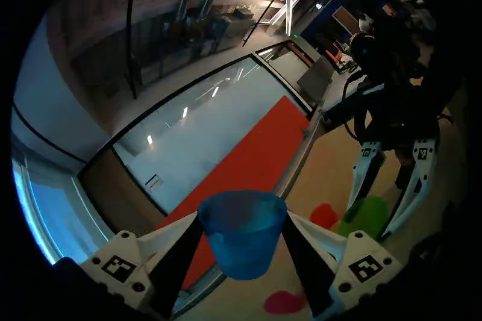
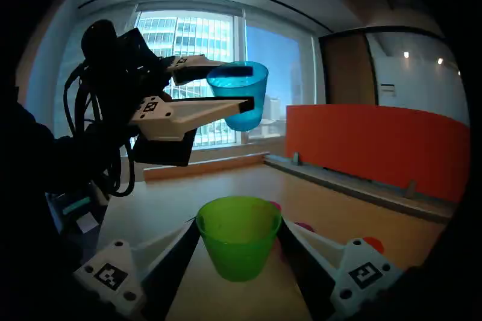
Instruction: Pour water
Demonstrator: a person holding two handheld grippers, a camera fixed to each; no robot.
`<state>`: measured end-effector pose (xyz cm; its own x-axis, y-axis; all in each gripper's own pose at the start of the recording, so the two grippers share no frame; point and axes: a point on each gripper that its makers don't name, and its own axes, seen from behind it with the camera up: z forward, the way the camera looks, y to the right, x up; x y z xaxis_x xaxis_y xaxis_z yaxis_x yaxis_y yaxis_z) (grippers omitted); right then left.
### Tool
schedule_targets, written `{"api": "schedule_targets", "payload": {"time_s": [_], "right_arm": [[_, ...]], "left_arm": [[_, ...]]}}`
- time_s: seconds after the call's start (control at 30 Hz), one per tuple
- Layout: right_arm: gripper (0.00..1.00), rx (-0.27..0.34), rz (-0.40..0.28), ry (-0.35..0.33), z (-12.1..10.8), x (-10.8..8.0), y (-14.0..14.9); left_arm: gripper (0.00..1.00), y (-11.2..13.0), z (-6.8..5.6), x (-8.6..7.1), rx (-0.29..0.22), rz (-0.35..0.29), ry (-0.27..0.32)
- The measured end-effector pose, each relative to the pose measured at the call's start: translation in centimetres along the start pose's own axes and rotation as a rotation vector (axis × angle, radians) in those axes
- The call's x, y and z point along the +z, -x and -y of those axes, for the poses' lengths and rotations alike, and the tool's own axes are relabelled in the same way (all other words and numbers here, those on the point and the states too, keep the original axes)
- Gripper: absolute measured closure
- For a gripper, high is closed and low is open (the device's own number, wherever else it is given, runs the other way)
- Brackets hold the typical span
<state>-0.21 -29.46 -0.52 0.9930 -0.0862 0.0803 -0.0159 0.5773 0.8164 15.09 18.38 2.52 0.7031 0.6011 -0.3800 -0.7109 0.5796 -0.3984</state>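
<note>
In the right gripper view, the right gripper (image 2: 240, 229) is near and low, its 2 fingers pressed tight on the sides of a green cup (image 2: 239, 252). The cup stands mouth up just over the wooden table (image 2: 343, 209). Farther off and up to the left, the left gripper (image 2: 248, 87) has its 2 fingers clamped on a blue cup (image 2: 236, 97), held high above the green cup with its mouth up. Far behind are an orange panel (image 2: 385, 146) on the right and a big window (image 2: 193, 38).

Blue cup (image 1: 243, 241), green cup (image 2: 239, 235).
</note>
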Motion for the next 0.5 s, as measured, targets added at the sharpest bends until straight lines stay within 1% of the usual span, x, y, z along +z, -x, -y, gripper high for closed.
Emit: {"api": "schedule_targets", "payload": {"time_s": [0.2, 0.5], "right_arm": [[0.08, -0.001, 0.003, -0.005, 0.2, 0.1, 0.1], [0.08, -0.003, 0.004, -0.01, 0.3, 0.3, 0.0]], "left_arm": [[0.14, -0.4, 0.3, 0.2, 0.06, -0.007, -0.009], [0.14, -1.3, 0.4, 0.5, 0.139, -0.019, -0.017]]}}
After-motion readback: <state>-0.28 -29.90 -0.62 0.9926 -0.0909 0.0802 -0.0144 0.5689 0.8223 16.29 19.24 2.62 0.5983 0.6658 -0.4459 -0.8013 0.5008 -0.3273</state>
